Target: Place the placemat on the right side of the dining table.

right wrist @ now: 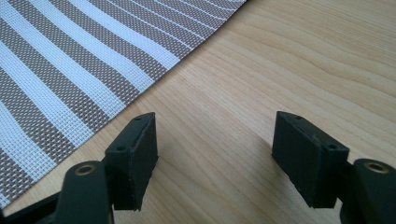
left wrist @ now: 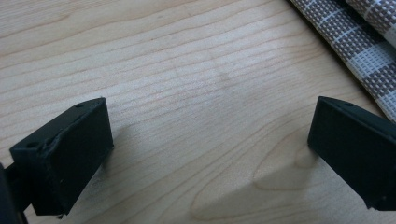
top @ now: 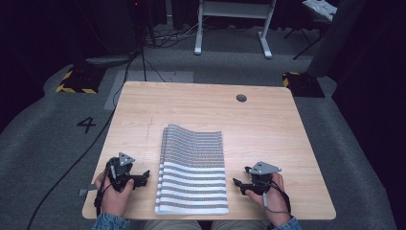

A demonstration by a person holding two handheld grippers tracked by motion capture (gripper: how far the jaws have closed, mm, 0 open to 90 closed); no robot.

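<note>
A folded woven placemat (top: pixel 192 168) with brown and white stripes lies in the middle of the wooden table (top: pixel 201 105), reaching the near edge. My left gripper (top: pixel 143 177) rests on the table just left of the mat, jaws open and pointing toward it. In the left gripper view the gripper (left wrist: pixel 210 149) stands wide over bare wood, with the mat's folded edge (left wrist: pixel 355 42) at the upper right. My right gripper (top: pixel 238 184) sits just right of the mat, open and aimed at it. The right gripper view has that gripper (right wrist: pixel 215 158) over bare wood, the mat (right wrist: pixel 79 60) ahead to the left.
A round cable hole (top: pixel 241 98) sits near the table's far right. Grey carpet surrounds the table, with a black cable (top: pixel 91 143) trailing at the left, yellow-black marked blocks (top: pixel 76 81) beyond, and a white desk frame (top: pixel 232 28) at the back.
</note>
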